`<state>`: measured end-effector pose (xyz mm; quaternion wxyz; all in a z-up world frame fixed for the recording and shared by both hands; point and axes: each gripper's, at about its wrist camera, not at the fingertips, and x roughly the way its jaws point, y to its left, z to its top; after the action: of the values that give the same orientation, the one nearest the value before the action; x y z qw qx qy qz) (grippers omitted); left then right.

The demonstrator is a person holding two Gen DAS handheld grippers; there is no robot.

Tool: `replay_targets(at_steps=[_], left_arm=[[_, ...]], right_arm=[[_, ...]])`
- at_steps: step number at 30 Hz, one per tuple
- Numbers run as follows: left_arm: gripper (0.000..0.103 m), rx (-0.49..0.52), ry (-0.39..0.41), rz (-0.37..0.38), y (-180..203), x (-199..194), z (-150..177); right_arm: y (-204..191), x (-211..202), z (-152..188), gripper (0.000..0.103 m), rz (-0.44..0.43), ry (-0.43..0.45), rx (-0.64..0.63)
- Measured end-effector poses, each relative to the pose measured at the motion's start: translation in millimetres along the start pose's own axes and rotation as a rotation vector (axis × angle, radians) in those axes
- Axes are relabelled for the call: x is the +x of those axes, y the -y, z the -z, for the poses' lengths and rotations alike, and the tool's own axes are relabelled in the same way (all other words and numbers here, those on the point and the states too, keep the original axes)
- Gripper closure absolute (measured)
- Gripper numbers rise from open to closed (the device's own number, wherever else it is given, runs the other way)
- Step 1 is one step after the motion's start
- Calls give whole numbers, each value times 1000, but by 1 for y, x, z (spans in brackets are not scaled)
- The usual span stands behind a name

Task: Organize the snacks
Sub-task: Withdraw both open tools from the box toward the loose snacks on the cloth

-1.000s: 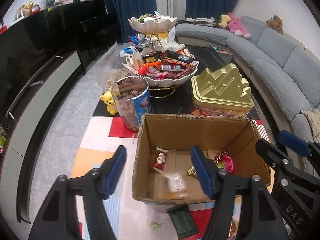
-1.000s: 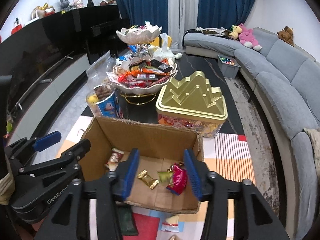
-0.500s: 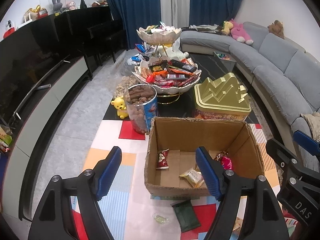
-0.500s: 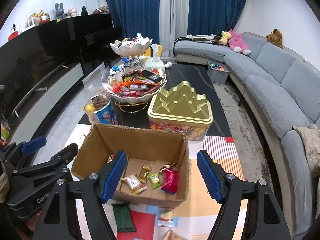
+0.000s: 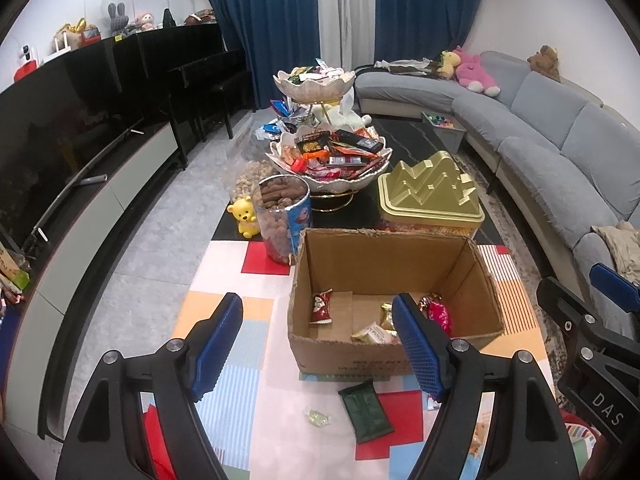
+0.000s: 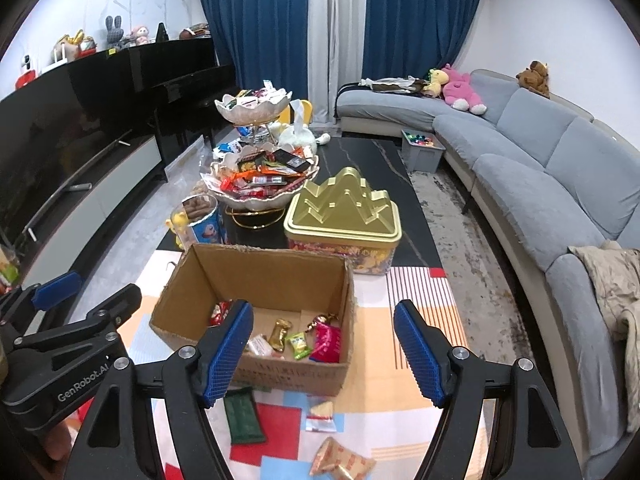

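Observation:
An open cardboard box (image 5: pixel 392 356) (image 6: pixel 288 372) stands on a patterned mat. Inside lie a red packet (image 5: pixel 321 307), a cream packet (image 5: pixel 372 334), a gold candy (image 6: pixel 280 334), a green candy (image 6: pixel 299 345) and a pink packet (image 6: pixel 326 342). My left gripper (image 5: pixel 318 320) hovers open and empty above the box's near left side. My right gripper (image 6: pixel 323 320) hangs open and empty over its near right corner. In front of the box the mat holds a dark green packet (image 5: pixel 366 410) (image 6: pixel 243 416), a small green candy (image 5: pixel 318 417), a silver-white packet (image 6: pixel 320 416) and an orange packet (image 6: pixel 340 460).
Behind the box stand a gold tin (image 5: pixel 430 196), a two-tier bowl stand (image 5: pixel 328 164) heaped with snacks, a clear canister (image 5: pixel 284 216) and a yellow bear toy (image 5: pixel 244 218). A grey sofa (image 6: pixel 560 184) curves along the right. A low TV cabinet (image 5: pixel 100 200) runs along the left.
Both grippers have drawn back and risen away from the box. The right jaws have spread much wider, the left slightly. A cream packet that was blurred in mid-fall now lies on the box floor.

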<state>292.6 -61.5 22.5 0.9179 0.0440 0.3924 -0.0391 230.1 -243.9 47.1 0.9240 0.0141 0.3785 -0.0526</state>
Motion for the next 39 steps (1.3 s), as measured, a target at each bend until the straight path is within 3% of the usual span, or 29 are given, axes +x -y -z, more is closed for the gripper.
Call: replay_targets(at_steps=[10,13,25,39], left_arm=[[26,8,-15,12,9,-3,15],[25,10,-21,14,12,-2,19],[20,19,-48,11,20,4,41],[17,2,-112,5,30,20,79]], right_arm=[[15,-5,19,29,15,-29,28],[19,-5,24,24,18,-36,44],[32,3,50,20,42,-91,84],[42,18,89,19,59,-180,124]])
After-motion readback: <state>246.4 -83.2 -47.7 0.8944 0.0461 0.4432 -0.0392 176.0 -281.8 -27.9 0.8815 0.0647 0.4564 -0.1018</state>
